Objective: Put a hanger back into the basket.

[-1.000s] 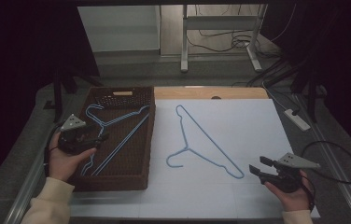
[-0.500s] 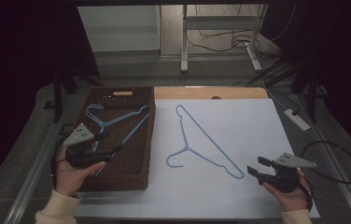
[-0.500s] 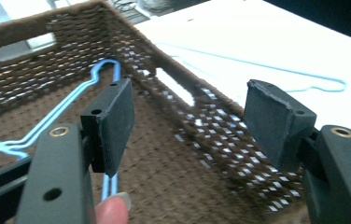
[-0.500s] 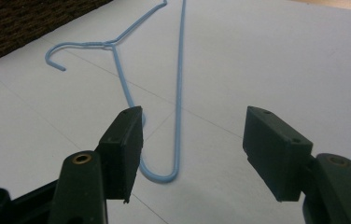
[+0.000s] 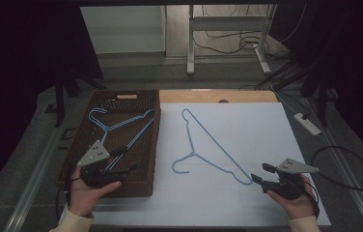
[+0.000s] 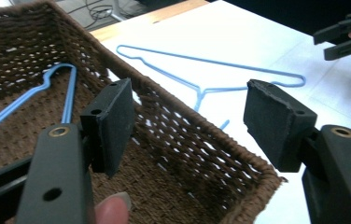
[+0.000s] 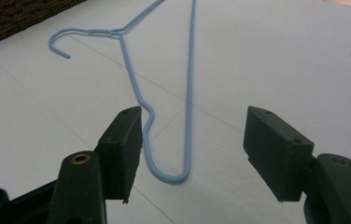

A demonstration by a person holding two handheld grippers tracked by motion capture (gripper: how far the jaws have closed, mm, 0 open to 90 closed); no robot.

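On the white table sheet (image 5: pixel 247 140), center stage, lies a light-blue wire hanger (image 5: pixel 207 146), flat, hook curling toward the near side, one rounded shoulder end pointing at the right gripper (image 5: pixel 258 179). Right gripper's jaws stand wide apart w/ nothing pinched. In the right gripper view that rounded hanger end (image 7: pixel 173 175) sits on the sheet between the two black pads, just ahead of them, no pad touching wire. Hand low at the near right corner of the sheet, cable trailing off to the right.

Over to the left: brown woven basket (image 5: pixel 148 159) sits just beside the sheet, w/ a second blue wire hanger (image 5: pixel 119 126) lying inside. Left gripper (image 5: pixel 130 160) hovers over the basket's near end, grey three-cornered plate on top, jaws spread wide, holding nothing. From the left gripper view, the basket's wicker rim (image 6: pixel 197 135) runs between the pads, the inside hanger's bend (image 6: pixel 59 77) off to the left pad's side, and the table hanger (image 6: pixel 211 70) beyond on the sheet.

Writing, brands, labels: none readable anywhere. A white power strip (image 5: pixel 307 123) lies off the sheet's far right edge, too small to read.
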